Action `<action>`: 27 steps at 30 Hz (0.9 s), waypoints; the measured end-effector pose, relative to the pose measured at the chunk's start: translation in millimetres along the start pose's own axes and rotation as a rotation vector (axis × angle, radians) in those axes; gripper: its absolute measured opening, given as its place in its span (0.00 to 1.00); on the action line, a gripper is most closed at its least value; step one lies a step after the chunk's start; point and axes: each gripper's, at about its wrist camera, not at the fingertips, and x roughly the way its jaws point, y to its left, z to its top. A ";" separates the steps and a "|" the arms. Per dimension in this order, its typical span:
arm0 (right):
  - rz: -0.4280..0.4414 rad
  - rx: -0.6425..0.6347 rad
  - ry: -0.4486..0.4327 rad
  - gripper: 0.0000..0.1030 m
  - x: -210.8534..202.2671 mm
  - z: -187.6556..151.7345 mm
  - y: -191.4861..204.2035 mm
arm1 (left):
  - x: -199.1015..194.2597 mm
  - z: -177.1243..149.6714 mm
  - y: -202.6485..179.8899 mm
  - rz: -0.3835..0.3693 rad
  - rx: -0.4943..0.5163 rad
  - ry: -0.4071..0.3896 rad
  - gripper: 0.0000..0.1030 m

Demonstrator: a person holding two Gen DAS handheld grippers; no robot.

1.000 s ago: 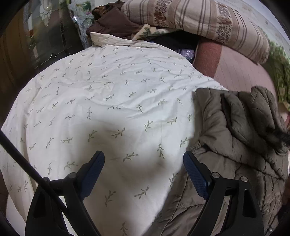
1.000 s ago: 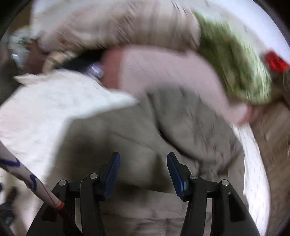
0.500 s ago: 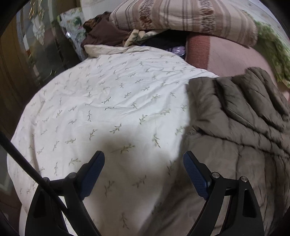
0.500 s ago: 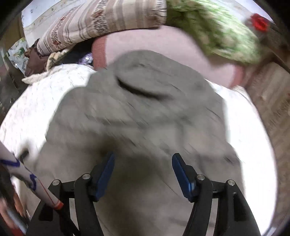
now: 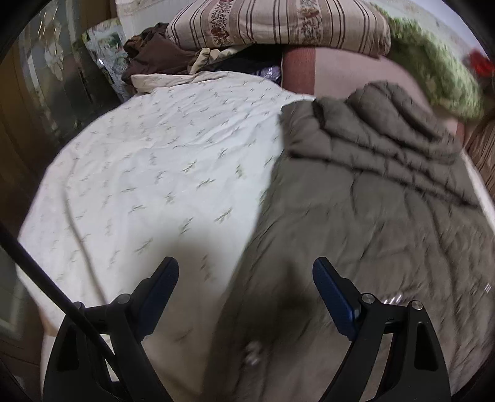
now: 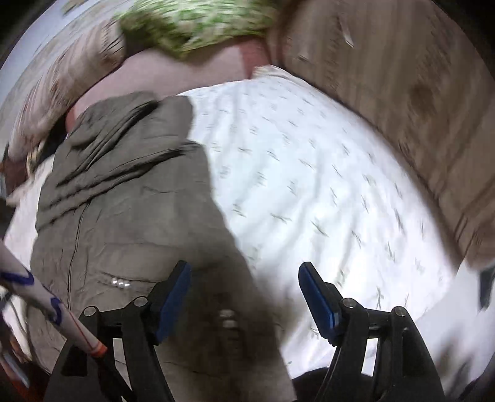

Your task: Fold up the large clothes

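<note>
An olive-brown quilted jacket (image 5: 365,210) lies spread on a white bedsheet with a leaf print (image 5: 161,160). Its sleeves are folded across its upper part. My left gripper (image 5: 246,284) is open and empty, hovering over the jacket's lower left edge. In the right wrist view the jacket (image 6: 123,198) fills the left side. My right gripper (image 6: 244,290) is open and empty, above the jacket's lower right edge, where silver snaps (image 6: 227,318) show.
A striped pillow (image 5: 278,24), a green blanket (image 5: 433,74) and dark clothes (image 5: 154,55) are piled at the head of the bed. A pink cover (image 5: 346,71) lies behind the jacket. A wooden bed side (image 6: 417,108) runs along the right.
Both grippers have swung sideways: the left view now takes in more of the jacket, the right view has shifted right to the jacket's right edge and the bare sheet. Both stay open.
</note>
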 end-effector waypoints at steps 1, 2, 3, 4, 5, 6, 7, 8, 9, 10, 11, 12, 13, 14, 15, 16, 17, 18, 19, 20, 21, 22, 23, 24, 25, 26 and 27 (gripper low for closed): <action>0.010 0.020 0.002 0.75 3.7 -2.0 -4.8 | -1.6 -4.4 -0.8 0.022 0.015 0.002 0.85; 0.024 0.040 0.005 0.75 9.1 -4.1 -11.1 | -3.8 -9.4 -1.7 0.048 0.033 0.006 0.85; 0.031 0.049 0.007 0.75 13.1 -6.2 -10.9 | -5.6 -13.2 -1.8 0.062 0.042 0.011 0.85; 0.040 0.053 0.010 0.75 17.0 -7.7 -12.1 | -7.8 -17.1 -2.2 0.071 0.047 0.014 0.85; 0.048 0.053 0.013 0.75 20.2 -9.4 -11.5 | -9.7 -19.4 -1.8 0.077 0.050 0.016 0.85; 0.057 0.051 0.015 0.75 22.8 -11.0 -11.2 | -11.5 -21.6 -1.2 0.081 0.053 0.016 0.85; 0.067 0.049 0.015 0.75 25.9 -12.1 -10.3 | -12.6 -22.7 -0.7 0.084 0.054 0.017 0.85; 0.079 0.048 0.014 0.75 28.2 -12.4 -10.0 | -13.6 -24.7 -1.4 0.087 0.055 0.019 0.85; 0.088 0.049 0.015 0.75 31.0 -11.9 -9.4 | -14.1 -27.1 -2.1 0.086 0.053 0.025 0.85; 0.099 0.054 0.016 0.75 34.0 -11.8 -10.7 | -14.0 -28.6 -2.6 0.081 0.052 0.031 0.85; 0.110 0.059 0.019 0.76 37.5 -11.6 -12.3 | -13.6 -29.1 -3.5 0.077 0.050 0.037 0.85; 0.124 0.067 0.025 0.76 41.9 -11.6 -12.9 | -12.5 -30.6 -4.4 0.072 0.046 0.048 0.85; 0.138 0.073 0.031 0.76 45.7 -12.2 -12.5 | -11.4 -31.6 -5.7 0.070 0.043 0.053 0.85; 0.153 0.077 0.038 0.76 49.3 -12.5 -12.1 | -10.4 -32.3 -6.7 0.064 0.041 0.058 0.85; 0.165 0.081 0.046 0.76 53.3 -13.3 -11.1 | -9.4 -33.2 -7.8 0.056 0.039 0.062 0.85; 0.175 0.085 0.052 0.77 56.3 -14.7 -10.0 | -8.2 -33.5 -8.5 0.047 0.037 0.065 0.85; 0.187 0.088 0.059 0.78 60.1 -16.6 -8.1 | -5.7 -34.1 -8.3 0.028 0.031 0.071 0.85; 0.186 0.085 0.054 0.80 61.4 -18.2 -6.0 | -2.9 -34.1 -7.5 0.005 0.020 0.078 0.85; 0.181 0.077 0.042 0.83 61.1 -19.5 -3.3 | -0.2 -34.8 -5.6 -0.022 0.007 0.087 0.85; 0.178 0.065 0.036 0.83 60.9 -20.6 -0.1 | 2.6 -35.6 -4.3 -0.044 -0.004 0.096 0.85; 0.169 0.053 0.033 0.83 60.8 -21.7 3.5 | 8.4 -36.7 -1.7 -0.076 -0.021 0.118 0.85; 0.152 0.040 0.029 0.83 60.5 -23.0 7.1 | 13.0 -38.4 -0.2 -0.101 -0.035 0.136 0.85; 0.131 0.025 0.027 0.83 60.5 -24.1 10.8 | 18.6 -41.0 2.6 -0.135 -0.056 0.157 0.85; 0.104 0.005 0.024 0.83 59.7 -25.6 15.6 | 22.2 -43.4 3.8 -0.159 -0.070 0.170 0.85; 0.082 -0.019 0.015 0.83 57.9 -28.0 22.0 | 25.1 -45.6 4.4 -0.179 -0.082 0.181 0.85; 0.072 -0.031 0.007 0.83 56.9 -29.5 25.3 | 26.9 -47.6 4.7 -0.198 -0.093 0.189 0.85; 0.062 -0.037 0.001 0.83 56.1 -31.0 28.1 | 27.2 -49.3 4.3 -0.208 -0.099 0.189 0.85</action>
